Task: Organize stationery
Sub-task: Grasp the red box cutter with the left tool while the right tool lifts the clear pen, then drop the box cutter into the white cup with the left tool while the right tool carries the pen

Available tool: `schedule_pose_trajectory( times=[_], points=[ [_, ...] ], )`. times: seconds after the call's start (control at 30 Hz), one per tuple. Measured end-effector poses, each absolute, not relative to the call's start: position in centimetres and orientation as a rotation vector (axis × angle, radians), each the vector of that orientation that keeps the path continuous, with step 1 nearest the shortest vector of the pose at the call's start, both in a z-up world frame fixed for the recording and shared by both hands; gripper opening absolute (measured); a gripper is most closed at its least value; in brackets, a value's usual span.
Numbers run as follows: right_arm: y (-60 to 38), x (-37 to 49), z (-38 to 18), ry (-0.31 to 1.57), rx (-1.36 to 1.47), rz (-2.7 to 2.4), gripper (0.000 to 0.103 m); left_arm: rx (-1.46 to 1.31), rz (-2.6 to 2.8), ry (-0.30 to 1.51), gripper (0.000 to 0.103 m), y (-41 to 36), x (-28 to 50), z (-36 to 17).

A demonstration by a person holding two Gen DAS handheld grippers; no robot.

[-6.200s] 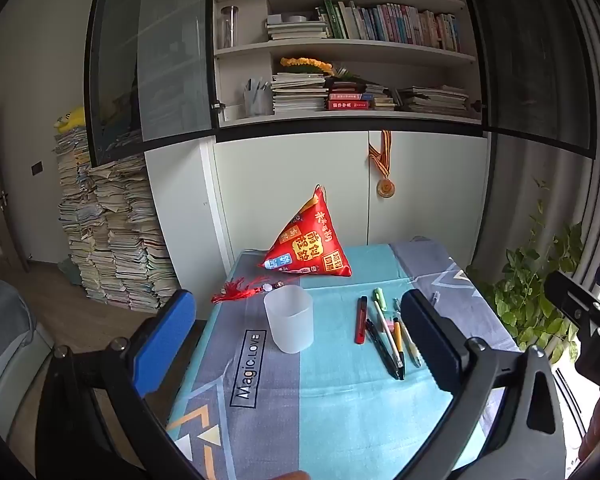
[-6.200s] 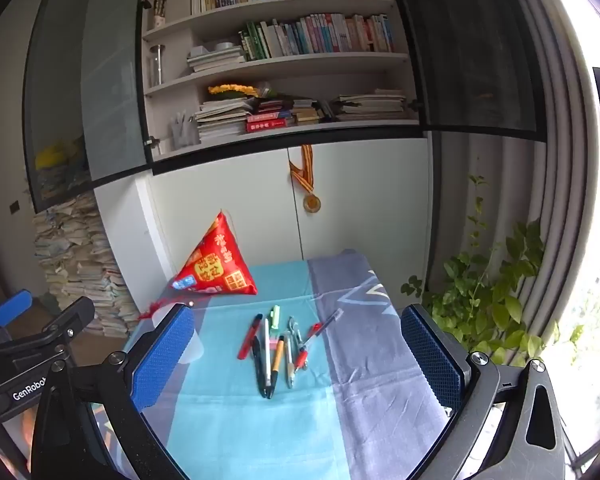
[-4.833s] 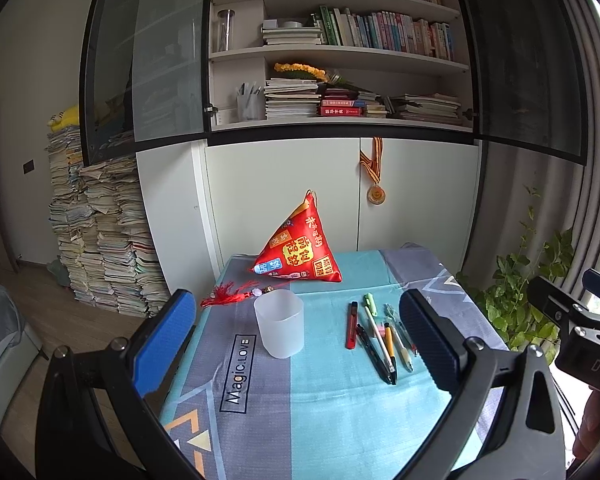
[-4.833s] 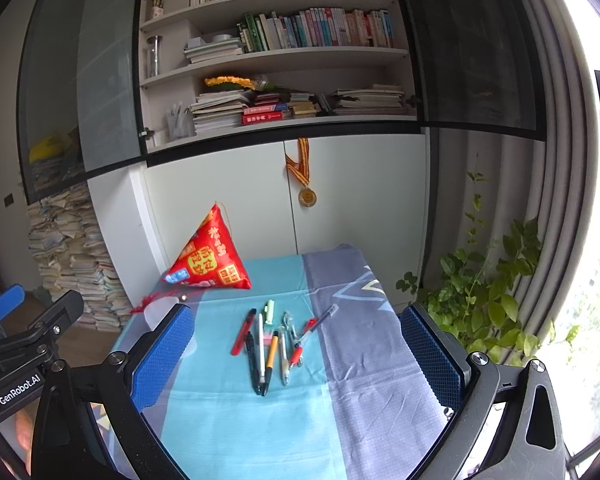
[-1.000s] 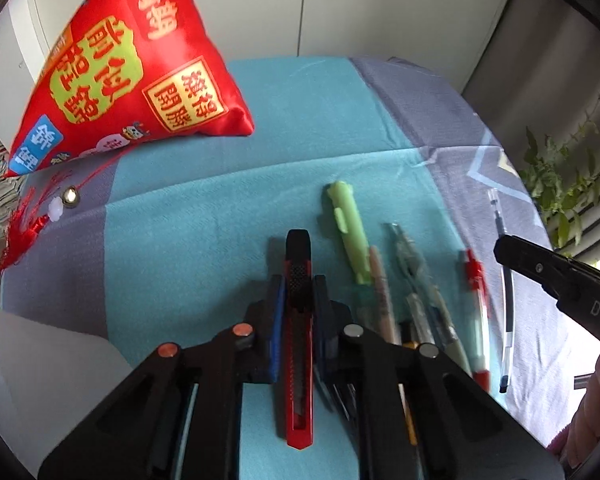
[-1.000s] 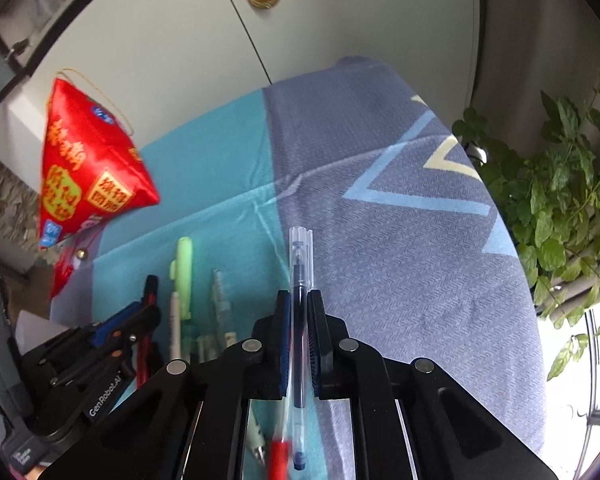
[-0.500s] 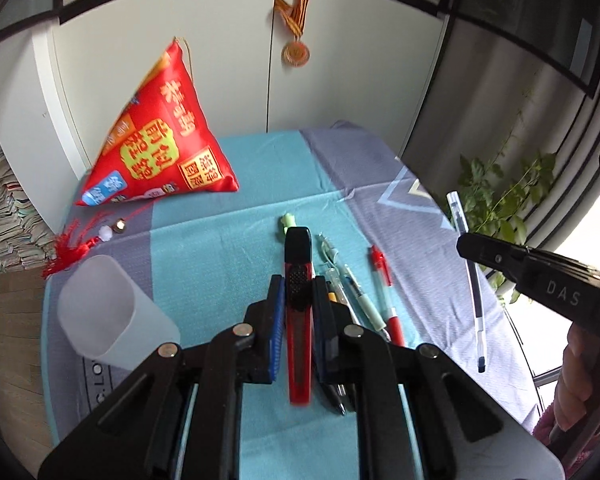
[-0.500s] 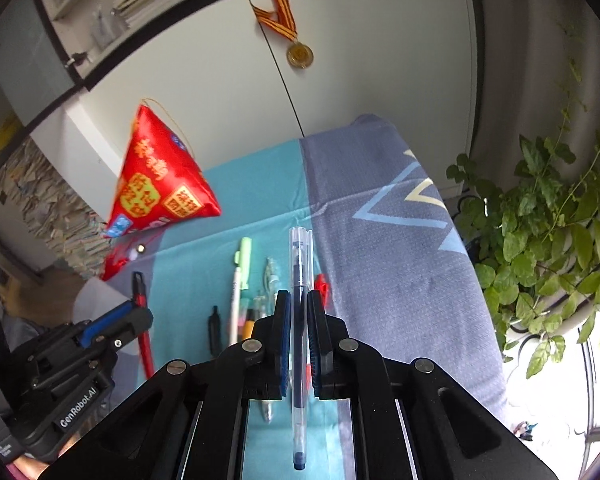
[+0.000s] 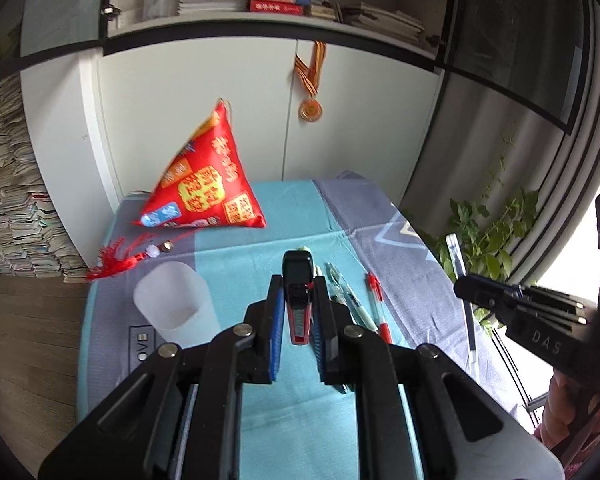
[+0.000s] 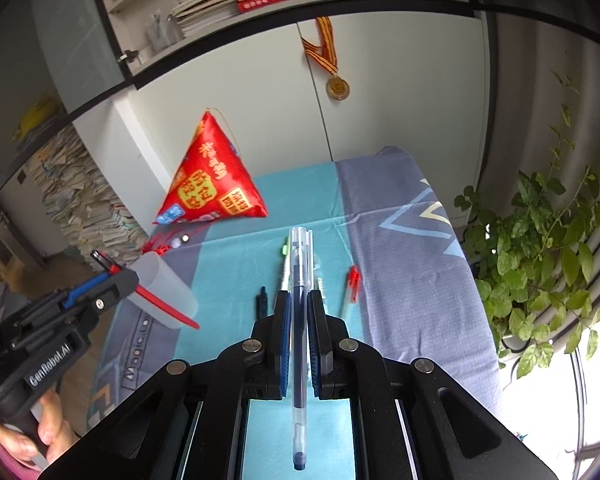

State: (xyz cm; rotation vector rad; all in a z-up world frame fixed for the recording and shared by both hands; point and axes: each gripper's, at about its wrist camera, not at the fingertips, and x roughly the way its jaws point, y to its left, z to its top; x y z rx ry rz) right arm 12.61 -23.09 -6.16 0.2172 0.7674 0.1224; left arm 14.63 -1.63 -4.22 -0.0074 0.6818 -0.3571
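Left gripper [image 9: 298, 312] clamped on red utility knife [image 9: 298, 300], held above table beside frosted cup [image 9: 172, 304]. Right gripper [image 10: 299, 320] clamped on clear gel pen [image 10: 299, 320], held over remaining pens [image 10: 350, 284] on tablecloth [image 10: 412, 280].

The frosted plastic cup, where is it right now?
In the left wrist view the frosted plastic cup stands at the table's left side, in front of the red pyramid-shaped bag, left of the left hand-held gripper.
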Motion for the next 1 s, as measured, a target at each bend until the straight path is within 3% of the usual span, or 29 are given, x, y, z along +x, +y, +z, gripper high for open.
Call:
schedule_pose_trajectory(
  times=[0.33, 1.0],
  points=[
    [-20.5, 10.9, -5.0, 0.735, 0.174, 0.144, 0.009, -0.047, -0.224, 0.601, 0.012, 3.6, 16.1, -2.0],
    [-16.9, 11.2, -4.2, 0.735, 0.115, 0.148, 0.008, -0.094, -0.164, 0.762, 0.012, 7.5, 21.2, -8.1]
  ],
)
